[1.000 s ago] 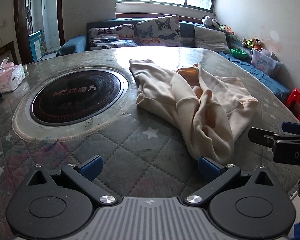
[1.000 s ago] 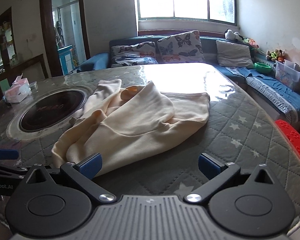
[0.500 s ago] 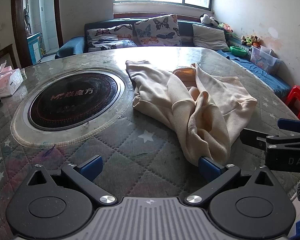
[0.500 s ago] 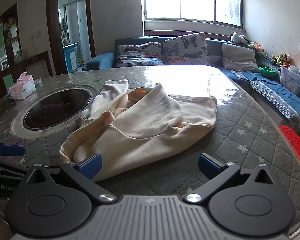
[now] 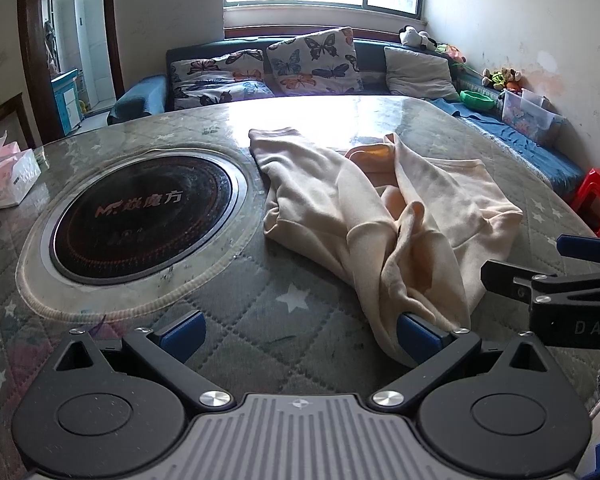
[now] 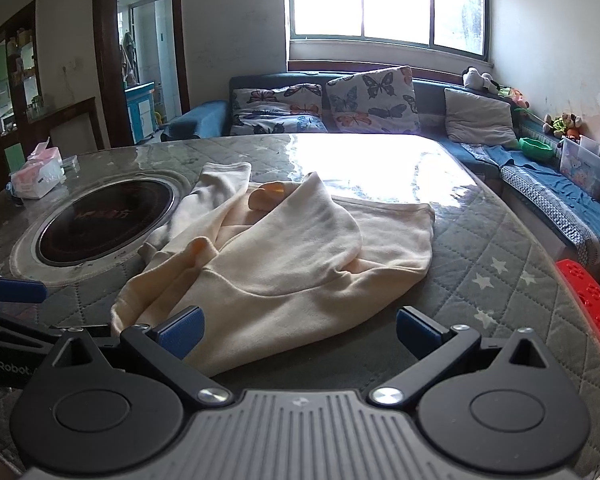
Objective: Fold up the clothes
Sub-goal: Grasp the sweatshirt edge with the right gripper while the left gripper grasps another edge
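Observation:
A cream garment (image 5: 384, 216) lies crumpled on the quilted table, with an orange lining showing in its folds; it also shows in the right wrist view (image 6: 284, 260). My left gripper (image 5: 298, 330) is open and empty just above the table, its right finger touching the garment's near corner. My right gripper (image 6: 298, 330) is open and empty, with the garment's near hem lying between and under its fingers. The right gripper also shows at the right edge of the left wrist view (image 5: 556, 280).
A round black induction hob (image 5: 144, 216) is set in the table to the left of the garment. A pink tissue box (image 5: 6, 178) stands at the far left. A sofa with butterfly cushions (image 5: 312, 64) runs behind the table. A red stool (image 5: 598, 200) stands at the right.
Both grippers have moved forward and closer to the garment. The garment's near edge now reaches their fingers. Both stay open.

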Motion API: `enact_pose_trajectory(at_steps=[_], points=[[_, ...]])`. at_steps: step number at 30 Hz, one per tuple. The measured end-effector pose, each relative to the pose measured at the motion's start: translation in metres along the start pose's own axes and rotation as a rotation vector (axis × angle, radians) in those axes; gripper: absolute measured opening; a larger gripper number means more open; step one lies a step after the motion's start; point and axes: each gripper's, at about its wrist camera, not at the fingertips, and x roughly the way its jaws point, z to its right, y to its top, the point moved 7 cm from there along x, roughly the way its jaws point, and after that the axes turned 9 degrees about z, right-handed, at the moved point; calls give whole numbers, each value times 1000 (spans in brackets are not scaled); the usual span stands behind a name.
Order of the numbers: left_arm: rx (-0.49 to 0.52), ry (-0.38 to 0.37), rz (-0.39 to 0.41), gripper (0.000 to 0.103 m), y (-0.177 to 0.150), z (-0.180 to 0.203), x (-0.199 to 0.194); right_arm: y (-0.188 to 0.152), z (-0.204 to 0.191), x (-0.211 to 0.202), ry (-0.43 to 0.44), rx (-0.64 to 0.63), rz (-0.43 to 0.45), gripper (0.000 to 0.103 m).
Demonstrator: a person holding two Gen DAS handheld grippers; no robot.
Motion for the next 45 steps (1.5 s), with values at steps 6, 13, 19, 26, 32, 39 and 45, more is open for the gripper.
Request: enact_pose_trajectory(at_steps=[6, 13, 19, 26, 32, 39, 45], points=[[8, 0, 0, 103, 10, -1, 8, 5, 3, 10, 0, -5, -6, 103], [5, -2, 5, 103, 21, -4, 13, 12, 6, 16, 0, -9, -6, 103], [13, -2, 27, 103, 36, -7, 14, 22, 8, 24, 2, -17, -4, 103], [28, 6, 51, 103, 56, -7, 27, 33, 13, 35, 4, -20, 1, 102], [48, 9, 62, 102, 71, -7, 47, 47, 22, 55, 2, -17, -3, 98], [65, -31, 52, 88, 84, 0, 74, 67, 30, 90, 28, -12, -17, 87], [82, -82, 39, 85, 93, 10, 97, 81, 32, 135, 69, 10, -55, 74]])
